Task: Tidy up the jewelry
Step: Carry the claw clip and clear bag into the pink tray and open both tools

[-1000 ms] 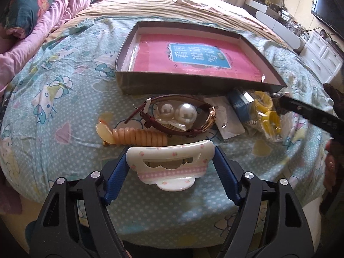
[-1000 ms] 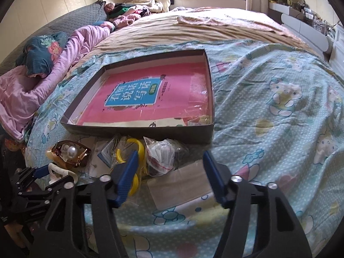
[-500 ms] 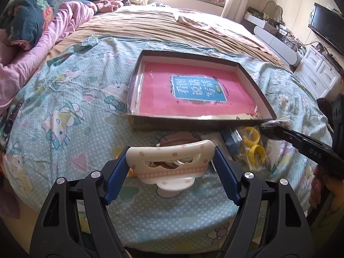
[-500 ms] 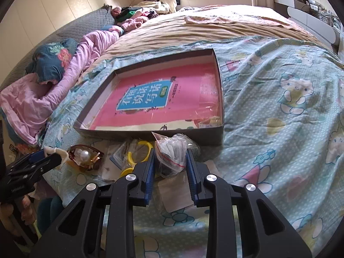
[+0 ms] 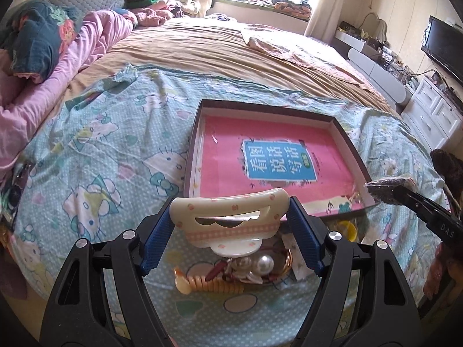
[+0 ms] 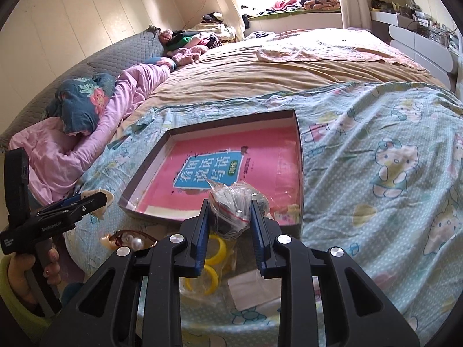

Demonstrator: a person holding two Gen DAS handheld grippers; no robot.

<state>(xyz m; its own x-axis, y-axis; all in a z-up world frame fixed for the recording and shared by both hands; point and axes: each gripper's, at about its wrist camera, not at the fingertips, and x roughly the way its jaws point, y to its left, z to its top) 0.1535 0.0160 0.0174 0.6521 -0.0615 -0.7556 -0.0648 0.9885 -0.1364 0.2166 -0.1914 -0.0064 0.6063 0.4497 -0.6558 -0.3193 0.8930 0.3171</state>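
Slippage worries us: our right hand-held gripper (image 6: 228,217) is clamped on a slick plastic bag (image 6: 235,202), our left hand-held gripper (image 5: 228,222) on a hair clip (image 5: 228,219).

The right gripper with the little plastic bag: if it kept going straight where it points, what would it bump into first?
Probably the shallow box with the pink book inside. The right gripper and its bag point there, though depth is hard to judge.

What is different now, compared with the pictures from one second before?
The right gripper closed on the clear plastic bag and lifted it off the bedspread. The left gripper, still shut on the cream hair clip, also rose toward the box. The pearl pieces and yellow rings stayed on the bed.
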